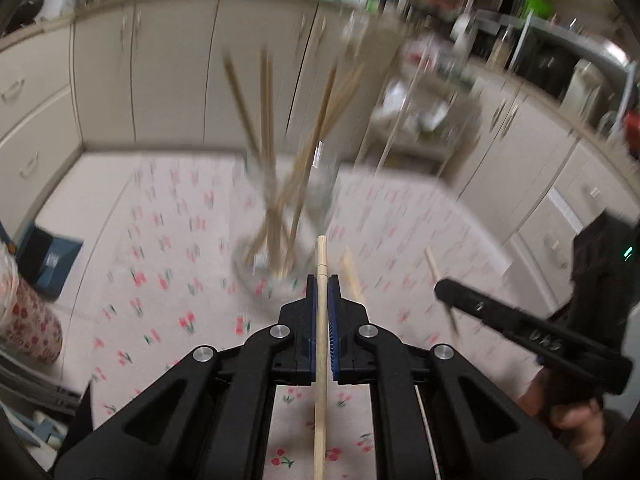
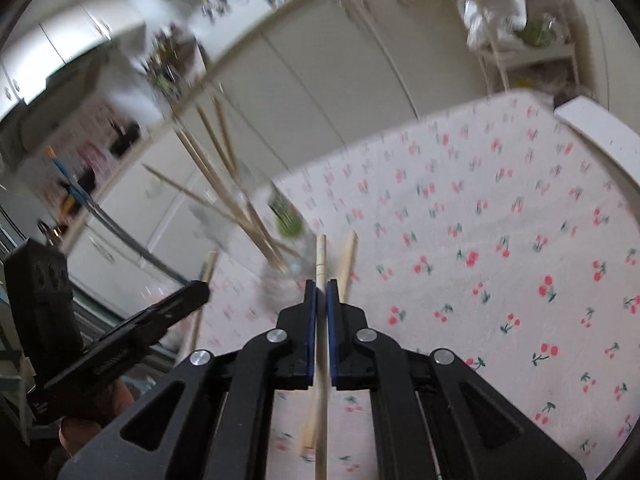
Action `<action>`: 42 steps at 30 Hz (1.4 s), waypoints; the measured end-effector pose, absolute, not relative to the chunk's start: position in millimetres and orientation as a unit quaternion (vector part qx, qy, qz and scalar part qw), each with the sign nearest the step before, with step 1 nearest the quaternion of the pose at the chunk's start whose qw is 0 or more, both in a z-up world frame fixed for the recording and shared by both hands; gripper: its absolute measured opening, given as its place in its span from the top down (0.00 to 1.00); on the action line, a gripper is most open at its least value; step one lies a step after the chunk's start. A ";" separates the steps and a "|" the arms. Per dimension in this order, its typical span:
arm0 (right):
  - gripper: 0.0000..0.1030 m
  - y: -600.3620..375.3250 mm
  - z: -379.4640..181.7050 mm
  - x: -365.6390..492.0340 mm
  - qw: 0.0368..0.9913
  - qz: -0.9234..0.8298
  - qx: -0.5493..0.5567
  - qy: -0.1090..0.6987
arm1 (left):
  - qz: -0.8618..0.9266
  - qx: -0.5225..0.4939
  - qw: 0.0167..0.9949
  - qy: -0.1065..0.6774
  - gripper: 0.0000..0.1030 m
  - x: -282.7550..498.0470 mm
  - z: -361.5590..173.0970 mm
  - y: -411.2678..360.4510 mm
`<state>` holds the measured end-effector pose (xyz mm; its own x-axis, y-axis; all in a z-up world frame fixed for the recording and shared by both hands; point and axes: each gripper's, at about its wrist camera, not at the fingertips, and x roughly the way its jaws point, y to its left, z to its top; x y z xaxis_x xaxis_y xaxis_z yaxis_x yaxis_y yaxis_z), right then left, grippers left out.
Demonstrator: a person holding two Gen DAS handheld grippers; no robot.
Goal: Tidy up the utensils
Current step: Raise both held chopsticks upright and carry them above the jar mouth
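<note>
My left gripper (image 1: 321,280) is shut on a wooden chopstick (image 1: 321,256) that runs lengthwise between its blue pads. Just ahead stands a clear glass (image 1: 280,216) holding several chopsticks, blurred by motion. My right gripper (image 2: 320,284) is shut on another wooden chopstick (image 2: 320,254), with the same glass (image 2: 276,248) ahead to its left. A loose chopstick (image 2: 347,260) lies on the cherry-print tablecloth (image 2: 480,240) beside it. The right gripper also shows in the left wrist view (image 1: 444,292), holding its chopstick (image 1: 432,264).
A floral cup (image 1: 28,320) and a blue box (image 1: 52,260) sit at the table's left. Cream cabinets (image 1: 160,80) run behind the table. A wire shelf (image 2: 524,40) stands at the far right. The left gripper's body (image 2: 120,332) is close on the left.
</note>
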<state>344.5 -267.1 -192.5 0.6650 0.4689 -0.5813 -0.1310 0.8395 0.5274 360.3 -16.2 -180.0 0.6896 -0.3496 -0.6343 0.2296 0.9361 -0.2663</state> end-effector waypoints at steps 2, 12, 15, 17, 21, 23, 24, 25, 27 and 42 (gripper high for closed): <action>0.94 -266.4 -173.8 334.4 0.899 0.169 0.229 0.332 | -0.161 -0.096 0.927 0.326 0.95 353.2 -160.4 -8.9; 0.94 -252.9 -76.4 309.5 0.964 0.137 0.195 0.120 | -0.131 -0.154 0.967 0.153 0.95 359.9 -79.1 15.9; 0.94 -250.4 -60.2 308.8 0.969 0.131 0.191 0.081 | -0.128 -0.176 0.968 0.128 0.95 372.9 -64.1 19.1; 0.94 -250.3 -53.0 310.3 0.972 0.126 0.191 0.061 | -0.125 -0.191 0.967 0.116 0.95 382.7 -57.1 21.5; 0.94 -249.4 -42.8 317.4 0.972 0.121 0.198 0.040 | -0.105 -0.201 0.970 0.092 0.95 395.1 -52.2 23.4; 0.94 -248.9 -40.0 326.4 0.971 0.121 0.203 0.031 | -0.094 -0.206 0.971 0.081 0.95 401.9 -51.9 22.9; 0.94 -247.6 -40.2 328.8 0.971 0.120 0.204 0.027 | -0.090 -0.207 0.971 0.077 0.95 404.3 -53.2 24.0; 0.94 -246.6 -40.9 332.8 0.971 0.120 0.204 0.024 | -0.086 -0.208 0.972 0.073 0.95 407.1 -53.0 24.2; 0.94 -243.2 -41.7 341.8 0.971 0.120 0.204 0.019 | -0.078 -0.207 0.973 0.063 0.95 412.0 -53.7 22.4; 0.94 -212.9 -56.3 400.8 0.965 0.146 0.217 -0.004 | -0.064 -0.202 0.976 0.043 0.95 447.2 -76.4 15.3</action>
